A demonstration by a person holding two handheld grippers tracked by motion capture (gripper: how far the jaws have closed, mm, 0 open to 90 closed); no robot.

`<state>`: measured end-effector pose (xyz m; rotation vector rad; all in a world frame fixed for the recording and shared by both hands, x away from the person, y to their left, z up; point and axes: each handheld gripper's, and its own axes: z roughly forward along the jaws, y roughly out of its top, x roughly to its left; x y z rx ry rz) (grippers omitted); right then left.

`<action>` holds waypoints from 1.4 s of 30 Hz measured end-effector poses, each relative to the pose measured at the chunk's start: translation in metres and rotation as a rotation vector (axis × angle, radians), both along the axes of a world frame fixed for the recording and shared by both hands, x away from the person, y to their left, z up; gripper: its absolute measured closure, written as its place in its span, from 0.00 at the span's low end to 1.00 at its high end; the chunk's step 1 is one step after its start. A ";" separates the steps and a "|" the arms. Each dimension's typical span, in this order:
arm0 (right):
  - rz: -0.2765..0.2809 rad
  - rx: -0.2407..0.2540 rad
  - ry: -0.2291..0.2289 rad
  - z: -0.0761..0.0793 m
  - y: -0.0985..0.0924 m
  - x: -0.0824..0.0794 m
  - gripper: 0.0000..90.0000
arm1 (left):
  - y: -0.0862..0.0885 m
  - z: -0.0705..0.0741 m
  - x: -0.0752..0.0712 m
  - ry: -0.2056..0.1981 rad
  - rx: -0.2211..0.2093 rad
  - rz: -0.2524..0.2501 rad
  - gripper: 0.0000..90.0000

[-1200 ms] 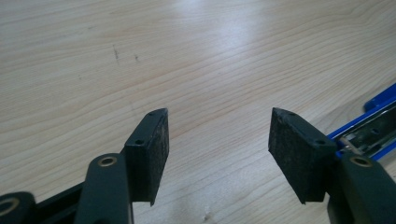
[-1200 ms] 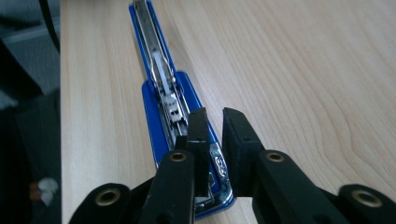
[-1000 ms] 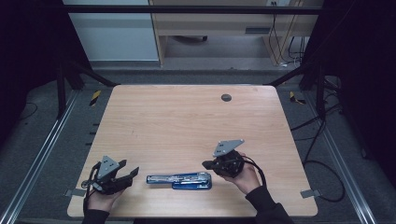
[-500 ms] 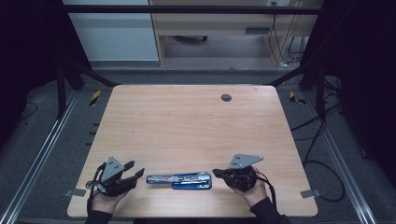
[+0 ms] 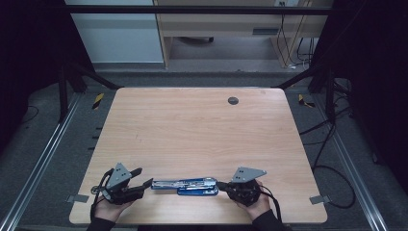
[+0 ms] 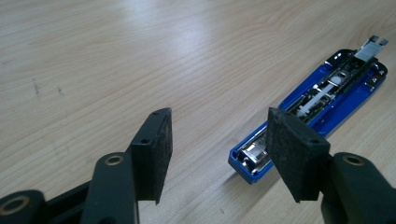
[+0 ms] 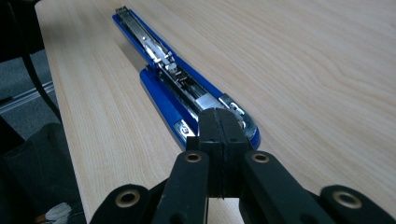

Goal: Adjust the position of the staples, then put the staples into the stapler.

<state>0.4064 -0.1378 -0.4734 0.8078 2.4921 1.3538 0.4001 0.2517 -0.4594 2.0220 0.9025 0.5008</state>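
A blue stapler [image 5: 185,185], swung open flat with its metal channel up, lies near the table's front edge. My left gripper [image 5: 144,177] sits just off its left end. In the left gripper view the left gripper [image 6: 217,140] is open and its jaws have just been opening; nothing lies between them, and the stapler [image 6: 317,107] is ahead to the right. My right gripper [image 5: 219,184] is at the stapler's right end. Seen in the right gripper view, the right gripper [image 7: 219,122] is shut with its tips over the near end of the stapler [image 7: 173,79].
The wooden table [image 5: 202,134] has a small dark round disc [image 5: 233,100] near its far edge. Both hands are close to the front edge. Metal frame rails run along both sides, and cables [image 5: 332,168] trail on the floor at the right.
The right gripper has come down and toward the front edge, from above the stapler's right part to its right end. The left hand has stayed in place.
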 end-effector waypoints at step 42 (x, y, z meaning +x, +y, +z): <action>0.010 -0.075 0.024 -0.021 0.020 0.000 1.00 | -0.024 -0.020 0.025 0.140 0.139 -0.297 0.48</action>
